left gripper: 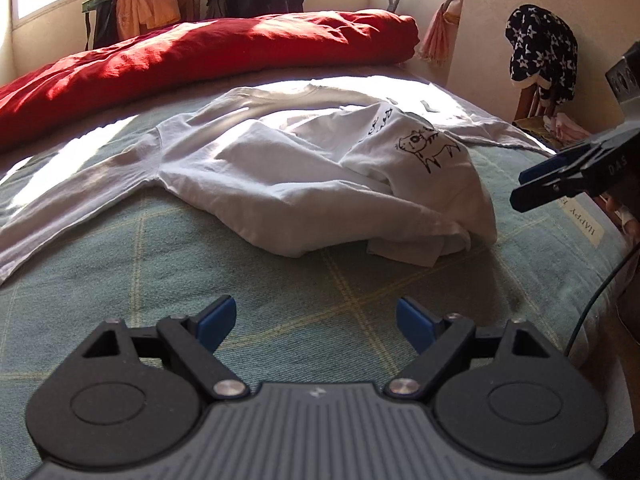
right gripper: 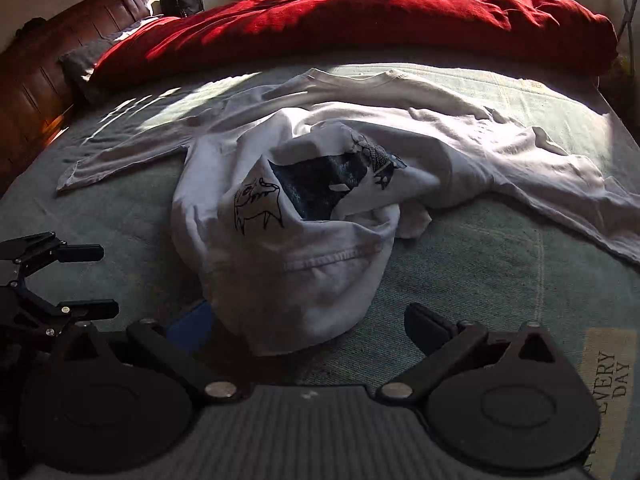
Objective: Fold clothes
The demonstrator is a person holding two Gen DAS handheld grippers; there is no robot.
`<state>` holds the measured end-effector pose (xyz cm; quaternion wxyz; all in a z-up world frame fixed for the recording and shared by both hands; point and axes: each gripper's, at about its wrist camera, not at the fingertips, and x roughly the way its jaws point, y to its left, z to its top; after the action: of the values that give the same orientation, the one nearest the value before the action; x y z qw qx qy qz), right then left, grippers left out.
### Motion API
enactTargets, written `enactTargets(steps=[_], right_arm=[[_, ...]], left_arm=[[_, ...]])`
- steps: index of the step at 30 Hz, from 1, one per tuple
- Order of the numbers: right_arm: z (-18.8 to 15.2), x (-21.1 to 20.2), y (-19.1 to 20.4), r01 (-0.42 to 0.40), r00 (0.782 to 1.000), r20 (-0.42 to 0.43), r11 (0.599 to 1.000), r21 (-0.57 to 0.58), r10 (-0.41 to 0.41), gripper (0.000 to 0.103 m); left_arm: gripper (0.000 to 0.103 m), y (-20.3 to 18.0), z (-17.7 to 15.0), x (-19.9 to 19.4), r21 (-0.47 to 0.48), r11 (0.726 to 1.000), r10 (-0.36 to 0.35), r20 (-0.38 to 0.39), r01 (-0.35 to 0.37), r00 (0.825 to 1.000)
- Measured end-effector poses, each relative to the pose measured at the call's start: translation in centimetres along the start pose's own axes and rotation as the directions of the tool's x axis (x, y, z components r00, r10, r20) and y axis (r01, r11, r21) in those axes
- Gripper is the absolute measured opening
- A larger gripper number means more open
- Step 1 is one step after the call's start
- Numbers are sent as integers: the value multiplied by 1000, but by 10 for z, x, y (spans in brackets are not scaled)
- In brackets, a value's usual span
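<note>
One bed (left gripper: 120,280) with a green checked cover is taking up most of both views, and everything else is lying relative to it: a red duvet (left gripper: 200,52) is bunched along its far side, while a white long-sleeved shirt (left gripper: 280,168) with a black animal drawing is lying crumpled at its middle, sleeves spreading outward. Left tongs (left gripper: 316,322) are hovering over the bed's near part, fingers standing wide apart and empty. Right tongs (right gripper: 308,326) are also gaping, straddling the shirt's near hem
</note>
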<state>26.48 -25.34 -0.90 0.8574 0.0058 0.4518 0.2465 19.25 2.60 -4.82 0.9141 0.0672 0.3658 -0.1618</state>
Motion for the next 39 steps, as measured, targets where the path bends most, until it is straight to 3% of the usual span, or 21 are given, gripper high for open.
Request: enactTargets(steps=[6,10,17,21,26,29,34,37,39], right_arm=[[-53,7,8,-27,999,43,995,94,23,103],[-88,11,13,-47,997,73,987,155,36,103],[-60,17,-25,-177,973,190,956,236,133,103],[-43,40,-52,-312,943,226,892,329,246,103],[-26,75,-68,-473,880,262,766,435,395,103],[-12,72,-59,-492,870,274,764,417,410,103],[14,37,-43,-555,823,343,766,322,452,103],[31,5,-31,-576,795,388,781,243,465,103],[42,-15,-23,-572,786,409,797,194,464,103]], left_arm=[[84,-19,5,25,134,984,109,53,-115,993],[84,-23,8,43,188,970,142,61,-151,988],[84,-18,12,71,196,961,180,96,-195,979],[84,-13,17,82,168,969,163,116,-181,980],[83,-7,31,82,71,993,87,156,-99,984],[83,5,41,61,16,996,77,229,-83,970],[84,33,62,16,-48,996,83,346,-71,934],[85,47,71,-11,-64,993,114,405,-96,907],[85,53,74,-24,-60,990,141,412,-128,900]])
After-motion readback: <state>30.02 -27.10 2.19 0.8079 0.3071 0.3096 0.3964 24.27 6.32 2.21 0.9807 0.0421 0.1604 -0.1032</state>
